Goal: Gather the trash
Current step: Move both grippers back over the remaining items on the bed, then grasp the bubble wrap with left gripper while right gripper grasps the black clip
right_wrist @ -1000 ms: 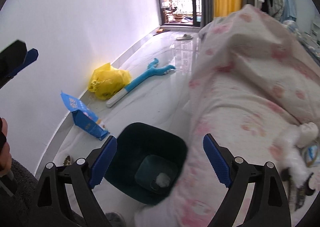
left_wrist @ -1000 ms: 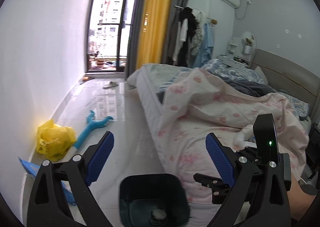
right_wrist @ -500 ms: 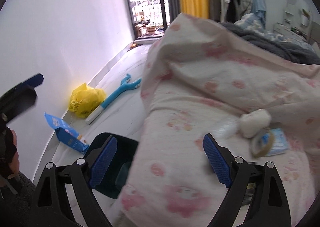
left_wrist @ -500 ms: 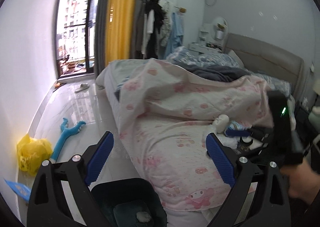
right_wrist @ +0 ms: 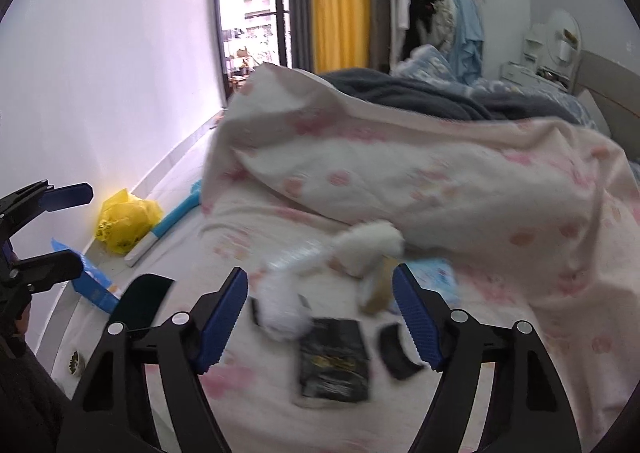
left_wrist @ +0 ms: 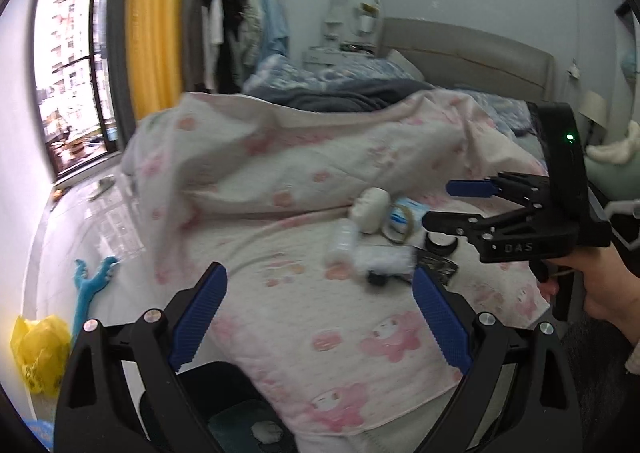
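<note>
A: State of the right gripper (right_wrist: 320,313)?
B: Spread wide, empty. Ahead of its tips on the bed (right_wrist: 248,397): one black packet (right_wrist: 334,361), one tape roll (right_wrist: 376,289), two white wads (right_wrist: 280,311). One bin (right_wrist: 140,301) lay left.
A: Left gripper (left_wrist: 320,317)?
B: Wide too.

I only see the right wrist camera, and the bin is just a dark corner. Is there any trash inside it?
Observer: Yes. The left wrist view looks down into the bin, and one white wad lies at the bottom.
Kid: What does my right gripper look like from over there?
Observer: The right gripper is open and empty over the bed, with a black ring showing just under it.
</note>
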### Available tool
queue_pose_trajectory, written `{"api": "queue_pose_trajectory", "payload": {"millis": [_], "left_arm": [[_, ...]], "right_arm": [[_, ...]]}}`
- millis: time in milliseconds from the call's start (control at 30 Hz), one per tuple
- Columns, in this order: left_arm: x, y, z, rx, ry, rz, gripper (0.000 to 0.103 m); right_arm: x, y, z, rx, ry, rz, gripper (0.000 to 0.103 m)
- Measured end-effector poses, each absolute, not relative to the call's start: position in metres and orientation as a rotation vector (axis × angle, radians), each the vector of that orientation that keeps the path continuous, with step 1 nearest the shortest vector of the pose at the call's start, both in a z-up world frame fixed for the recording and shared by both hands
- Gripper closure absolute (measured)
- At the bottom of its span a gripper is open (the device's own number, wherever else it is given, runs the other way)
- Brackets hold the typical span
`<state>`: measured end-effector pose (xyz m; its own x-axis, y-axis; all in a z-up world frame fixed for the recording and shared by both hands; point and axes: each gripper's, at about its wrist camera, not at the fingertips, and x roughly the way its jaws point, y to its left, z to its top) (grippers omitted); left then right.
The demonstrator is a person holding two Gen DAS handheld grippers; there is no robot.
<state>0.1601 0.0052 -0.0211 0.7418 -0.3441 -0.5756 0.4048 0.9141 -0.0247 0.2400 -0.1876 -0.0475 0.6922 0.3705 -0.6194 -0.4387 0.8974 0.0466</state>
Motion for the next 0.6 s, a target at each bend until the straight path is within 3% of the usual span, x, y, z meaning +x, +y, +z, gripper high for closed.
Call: {"api": "queue_pose_trajectory", "payload": {"millis": [267,600], "left_arm": [[0.191,-0.042,-0.045,0.158,0.686,-0.504,0.008],[0.228,-0.078,-0.073,0.187,0.792,-0.555,0.008]], "right_arm": [[0.253,-0.231,-0.074,-0.077,0.712,0.442,0.05],[0.26,-0.25,-0.097,-0.07,0.744,0.513,0.058]]}}
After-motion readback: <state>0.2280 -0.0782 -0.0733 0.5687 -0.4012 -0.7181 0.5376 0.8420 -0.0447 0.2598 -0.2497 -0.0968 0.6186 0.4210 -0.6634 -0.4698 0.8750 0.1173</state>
